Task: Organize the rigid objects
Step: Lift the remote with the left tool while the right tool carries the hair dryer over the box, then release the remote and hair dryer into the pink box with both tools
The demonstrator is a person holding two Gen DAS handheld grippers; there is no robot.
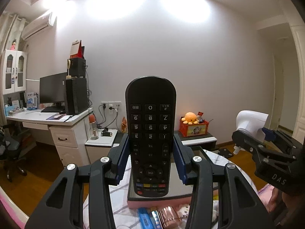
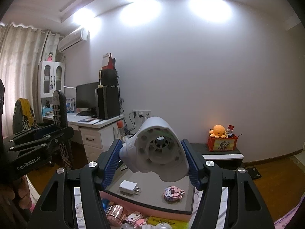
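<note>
My left gripper [image 1: 150, 158] clamps the black remote [image 1: 150, 133] upright, its lower end hiding much of the grey tray [image 1: 181, 187] (numbers read upside down). My right gripper [image 2: 154, 162] grips the white plastic housing [image 2: 156, 150] above that tray [image 2: 152, 200], where the white charger [image 2: 128, 187] and pink block toy [image 2: 173, 192] leave bare room between them.

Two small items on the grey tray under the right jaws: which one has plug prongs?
The white rectangular charger block, at the tray's left; two metal prongs stick out of its right end. The pink blocky brick figure to its right has none.
</note>
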